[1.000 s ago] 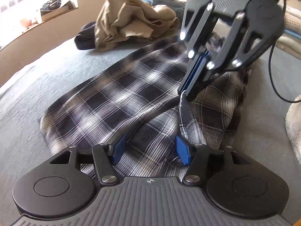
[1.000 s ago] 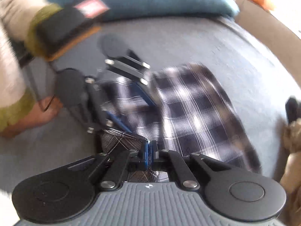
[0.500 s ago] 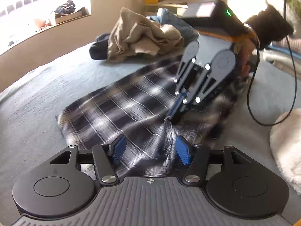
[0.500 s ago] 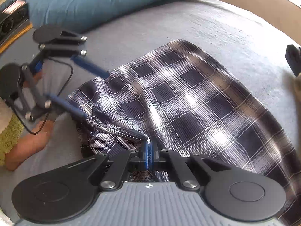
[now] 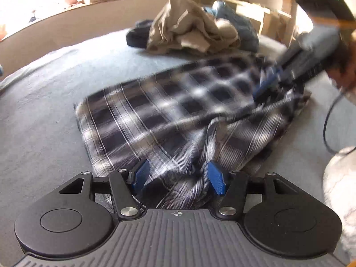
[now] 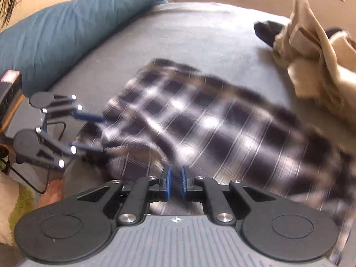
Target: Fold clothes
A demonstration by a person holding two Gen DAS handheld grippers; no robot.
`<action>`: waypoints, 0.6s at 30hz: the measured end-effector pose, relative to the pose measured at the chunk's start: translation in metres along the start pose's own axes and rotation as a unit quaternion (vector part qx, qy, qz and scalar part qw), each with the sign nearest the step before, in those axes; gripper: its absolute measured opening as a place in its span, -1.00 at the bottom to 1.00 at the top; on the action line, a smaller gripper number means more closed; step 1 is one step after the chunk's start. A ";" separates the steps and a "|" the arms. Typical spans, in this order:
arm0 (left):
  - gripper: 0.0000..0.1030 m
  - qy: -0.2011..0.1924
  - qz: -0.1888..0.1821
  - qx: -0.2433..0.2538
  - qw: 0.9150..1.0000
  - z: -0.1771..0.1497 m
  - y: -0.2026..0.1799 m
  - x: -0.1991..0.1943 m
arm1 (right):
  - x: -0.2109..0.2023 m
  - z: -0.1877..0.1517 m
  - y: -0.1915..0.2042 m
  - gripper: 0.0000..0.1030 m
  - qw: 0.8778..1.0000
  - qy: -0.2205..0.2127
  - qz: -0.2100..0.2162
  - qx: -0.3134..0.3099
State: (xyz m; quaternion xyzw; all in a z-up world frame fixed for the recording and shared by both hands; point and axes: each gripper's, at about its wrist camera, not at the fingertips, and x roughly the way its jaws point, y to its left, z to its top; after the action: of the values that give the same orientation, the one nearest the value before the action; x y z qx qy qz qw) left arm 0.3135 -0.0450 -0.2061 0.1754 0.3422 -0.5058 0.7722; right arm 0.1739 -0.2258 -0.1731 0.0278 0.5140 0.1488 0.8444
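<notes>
The plaid shirt [image 5: 178, 111] lies half folded on the bed [image 5: 44, 111], right tool [image 6: 175, 183] pinching it, left tool [image 5: 178, 175] apart, clothes pile [image 5: 191, 31] at 12 o'clock unfolded.

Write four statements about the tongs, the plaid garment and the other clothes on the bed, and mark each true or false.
1. The left tongs are open, with plaid garment between the pads. True.
2. The right tongs are wide open and hold nothing. False: they are nearly closed on the plaid cloth.
3. A beige garment lies crumpled beyond the plaid one. True.
4. The plaid garment lies on a wooden table. False: it lies on a grey bed cover.
</notes>
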 end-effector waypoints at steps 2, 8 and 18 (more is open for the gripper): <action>0.16 -0.019 -0.017 -0.002 1.000 0.004 -0.006 -0.002 | -0.006 -0.008 -0.001 -0.80 1.000 0.003 -0.009 0.020; 0.17 0.019 0.032 0.023 0.999 0.010 -0.032 0.049 | -0.024 -0.033 -0.005 -0.80 0.996 0.010 -0.037 0.079; 0.17 0.029 0.043 -0.024 0.998 0.001 -0.023 0.048 | -0.007 -0.034 -0.035 -0.79 0.989 0.023 -0.079 0.119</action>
State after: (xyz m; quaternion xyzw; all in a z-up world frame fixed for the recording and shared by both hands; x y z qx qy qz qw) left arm 0.3056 -0.0871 -0.2375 0.1859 0.3688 -0.4582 0.7871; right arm 0.1491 -0.2646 -0.1904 0.0839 0.5482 0.0201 0.8319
